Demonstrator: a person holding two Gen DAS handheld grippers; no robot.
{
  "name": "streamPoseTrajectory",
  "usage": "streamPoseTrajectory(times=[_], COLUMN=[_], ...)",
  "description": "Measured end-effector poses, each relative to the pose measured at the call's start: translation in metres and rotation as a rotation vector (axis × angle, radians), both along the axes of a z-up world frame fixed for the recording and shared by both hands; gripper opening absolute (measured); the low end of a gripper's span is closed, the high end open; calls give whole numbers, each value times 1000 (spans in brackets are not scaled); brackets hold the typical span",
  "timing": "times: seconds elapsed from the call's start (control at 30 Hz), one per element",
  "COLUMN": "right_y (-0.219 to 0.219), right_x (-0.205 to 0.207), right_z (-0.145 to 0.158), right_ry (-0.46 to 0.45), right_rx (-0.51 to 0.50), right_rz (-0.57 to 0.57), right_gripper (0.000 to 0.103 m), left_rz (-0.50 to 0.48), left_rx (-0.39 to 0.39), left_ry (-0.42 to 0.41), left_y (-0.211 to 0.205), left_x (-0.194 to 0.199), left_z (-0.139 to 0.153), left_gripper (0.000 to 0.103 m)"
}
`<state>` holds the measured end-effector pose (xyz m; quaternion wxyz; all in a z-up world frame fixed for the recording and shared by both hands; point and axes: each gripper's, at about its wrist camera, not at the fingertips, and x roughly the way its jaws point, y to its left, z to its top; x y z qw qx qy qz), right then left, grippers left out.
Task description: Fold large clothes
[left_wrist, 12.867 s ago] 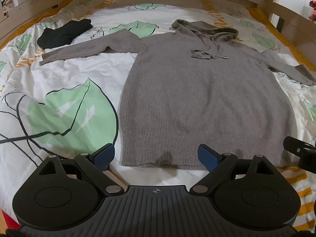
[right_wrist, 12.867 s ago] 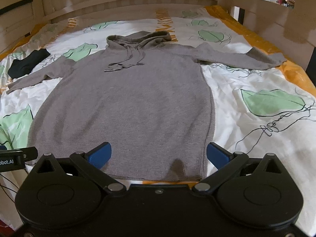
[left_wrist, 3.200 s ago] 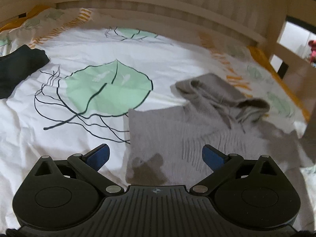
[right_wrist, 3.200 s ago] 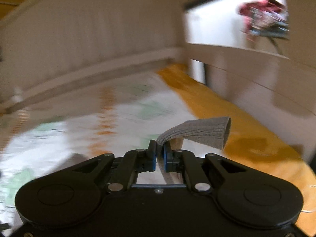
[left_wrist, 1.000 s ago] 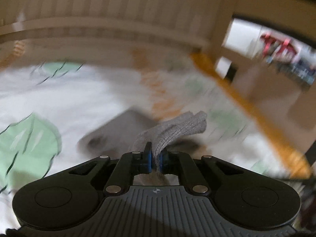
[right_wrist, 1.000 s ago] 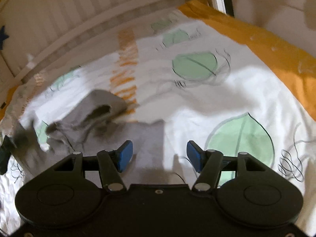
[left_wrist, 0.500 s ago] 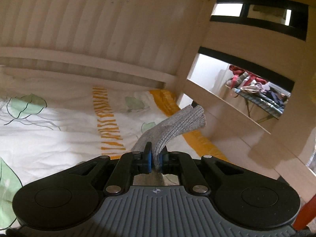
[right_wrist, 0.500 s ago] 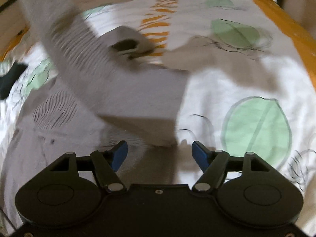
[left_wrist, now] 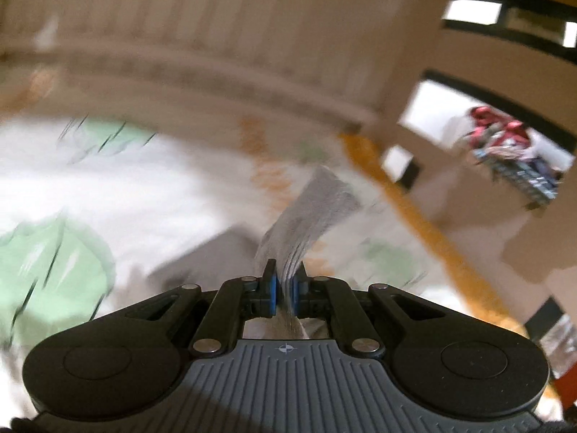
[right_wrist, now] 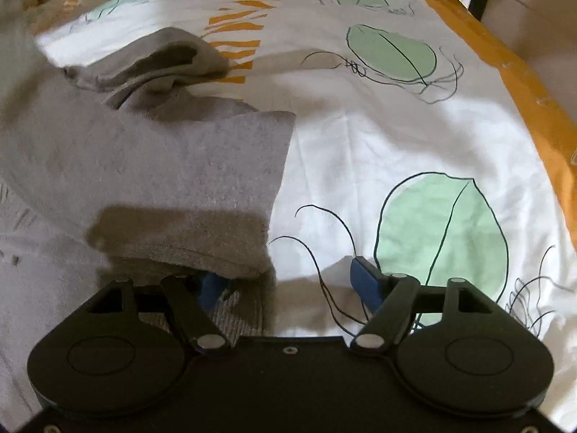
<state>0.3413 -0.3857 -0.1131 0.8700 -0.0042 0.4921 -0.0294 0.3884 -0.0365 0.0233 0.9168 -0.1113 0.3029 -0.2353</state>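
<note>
A grey knitted hooded sweater lies on the bed, its hood at the far left and its right side folded inward. My left gripper is shut on a grey sleeve cuff and holds it up above the bed; that view is blurred. My right gripper is open low over the sweater's right edge, its left finger partly under a fold of grey cloth, its right finger over the bare sheet.
The bed sheet is white with green leaf prints and an orange border on the right. A wooden bed frame rises behind and to the right. A red item shows through an opening.
My left gripper, still holding the sleeve cuff, has swung back down toward the bed. The sleeve that swept across the right wrist view has left it. My right gripper stays open and has dropped lower.
</note>
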Motion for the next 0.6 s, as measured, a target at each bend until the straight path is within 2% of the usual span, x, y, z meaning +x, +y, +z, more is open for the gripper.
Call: streamPoseTrajectory(times=[0.17, 0.23, 0.27, 0.3, 0.4, 0.53, 0.6], right_y=[2, 0, 0, -1, -2, -5, -6], right_x=[2, 2, 0, 1, -2, -6, -10], right_z=[3, 4, 5, 6, 10, 16, 23], right_ry=[11, 17, 19, 24, 36, 45, 44], right_rx=[0, 13, 17, 20, 26, 25, 23], right_rz=[-1, -3, -4, -3, 0, -1, -6], right_gripper=[76, 76, 76, 76, 76, 77, 78], left_rz=[130, 166, 184, 196, 199, 202, 232], left_rx=[86, 110, 103, 86, 57, 128, 185], left_ry=[181, 244, 261, 271, 279, 248, 201], left_y=[51, 69, 77, 86, 101, 105, 101], left_x=[-4, -7, -11, -14, -21, -29, -36], left_z=[-89, -113, -120, -124, -123, -111, -104], left_gripper=[8, 9, 14, 19, 20, 23, 32])
